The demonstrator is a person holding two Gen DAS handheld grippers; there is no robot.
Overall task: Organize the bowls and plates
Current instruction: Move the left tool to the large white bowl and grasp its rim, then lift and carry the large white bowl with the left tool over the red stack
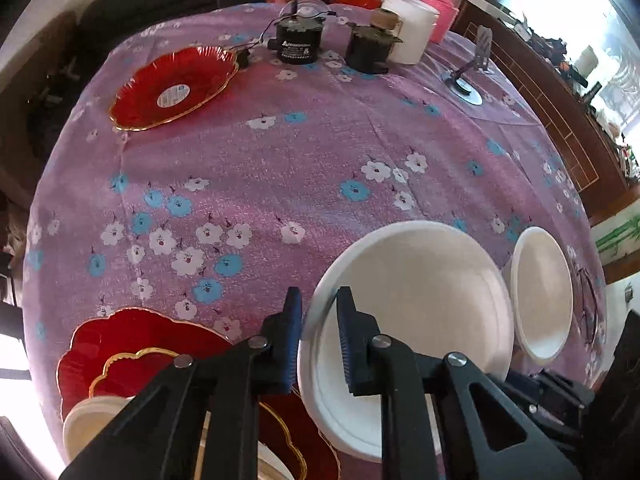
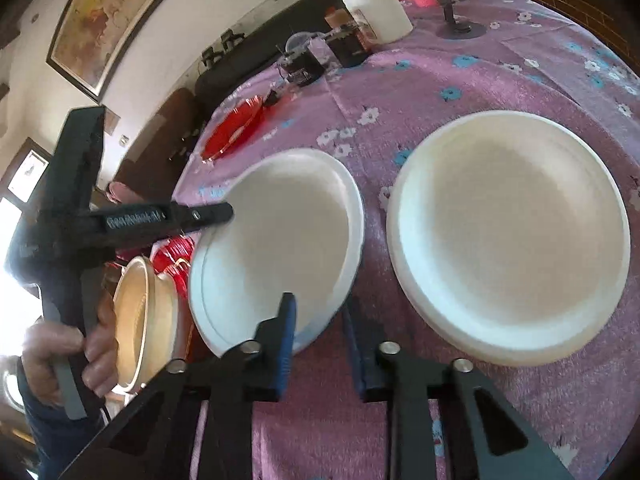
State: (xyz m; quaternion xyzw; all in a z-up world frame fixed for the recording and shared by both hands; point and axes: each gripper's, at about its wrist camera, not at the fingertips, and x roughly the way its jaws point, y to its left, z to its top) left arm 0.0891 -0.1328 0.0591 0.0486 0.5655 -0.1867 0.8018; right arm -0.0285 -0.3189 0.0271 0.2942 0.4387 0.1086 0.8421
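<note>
Resting on a purple flowered tablecloth (image 1: 280,152), two white plates were seen side by side. The nearer white plate (image 1: 408,276) was tipped up off the cloth. Its rim was pinched between the blue pads of the left gripper (image 1: 318,312), whose jaws were drawn in narrow. In the right wrist view, the other edge of that plate (image 2: 280,232) was caught in the right gripper (image 2: 318,322), one blue pad above the rim and one below. The second white plate (image 2: 512,232) was left flat on the cloth, just beside the tipped one. A hand (image 2: 60,356) was seen gripping the handle of the left tool. Near it, a cream bowl (image 2: 140,320) was set on red scalloped plates (image 1: 132,348). Another red plate (image 1: 176,88) was placed far across the table, near two black motors (image 1: 296,42) and a white jar (image 1: 412,28).
</note>
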